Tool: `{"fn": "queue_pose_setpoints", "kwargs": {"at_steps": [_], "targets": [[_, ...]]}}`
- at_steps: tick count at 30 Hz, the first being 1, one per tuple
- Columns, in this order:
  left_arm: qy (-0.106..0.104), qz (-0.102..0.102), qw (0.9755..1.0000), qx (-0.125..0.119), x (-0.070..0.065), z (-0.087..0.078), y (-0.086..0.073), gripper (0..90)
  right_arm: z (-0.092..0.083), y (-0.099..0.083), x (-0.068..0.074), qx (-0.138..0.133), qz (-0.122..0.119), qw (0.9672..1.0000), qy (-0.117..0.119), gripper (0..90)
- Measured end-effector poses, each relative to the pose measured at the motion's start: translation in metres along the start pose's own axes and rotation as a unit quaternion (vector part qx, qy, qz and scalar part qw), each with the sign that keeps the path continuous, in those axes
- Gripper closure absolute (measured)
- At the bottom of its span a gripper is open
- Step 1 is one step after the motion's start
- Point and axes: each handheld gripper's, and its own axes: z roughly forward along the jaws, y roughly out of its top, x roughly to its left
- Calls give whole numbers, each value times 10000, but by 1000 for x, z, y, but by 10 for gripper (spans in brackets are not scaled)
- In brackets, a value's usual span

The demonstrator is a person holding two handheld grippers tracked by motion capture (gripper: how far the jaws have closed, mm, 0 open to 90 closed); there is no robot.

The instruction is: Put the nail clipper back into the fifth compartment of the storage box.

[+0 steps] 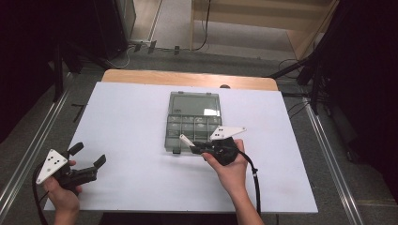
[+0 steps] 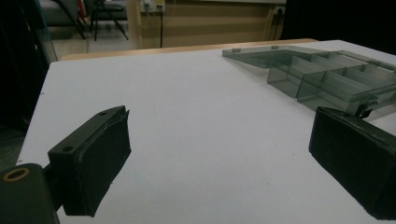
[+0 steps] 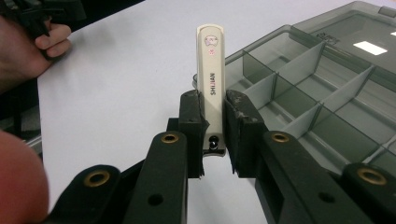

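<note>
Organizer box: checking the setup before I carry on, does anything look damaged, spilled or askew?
Nothing stands out. The organizer box lies open and flat, its compartments bare. The right tongs hold the white nail clipper straight at its near edge.

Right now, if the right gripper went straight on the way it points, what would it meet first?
Probably bare white table. The right gripper, its jaws shut on a cream nail clipper, points along the near-left edge of the open smoky-grey plastic compartment box, though depth is unclear.

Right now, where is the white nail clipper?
The white nail clipper is clamped in the right gripper, at the near left edge of the open grey compartment box, just right of the table's middle in the high view.
</note>
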Motion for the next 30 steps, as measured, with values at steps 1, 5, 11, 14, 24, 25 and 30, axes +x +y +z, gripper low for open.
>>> {"fn": "queue_pose_setpoints", "kwargs": {"at_steps": [1,5,11,14,24,25,30], "targets": [[-1,0,10000,1,0,0,0,48,0,0,0,0,0,10000,0,790],[0,1,10000,11,0,0,0,48,2,3,-1,-58,33,10000,-8,790],[0,0,10000,10,0,0,0,48,8,8,-2,-162,109,9998,-70,790],[-2,2,10000,21,0,0,0,48,10,9,-3,-208,129,9997,-81,790],[-9,16,10000,29,0,1,0,48,22,12,-4,-354,293,9988,-176,790],[-9,10,10000,23,0,1,0,48,24,12,-5,-377,325,9986,-179,790],[-16,11,10000,17,0,1,1,48,32,13,-7,-433,444,9978,-251,790]]}}
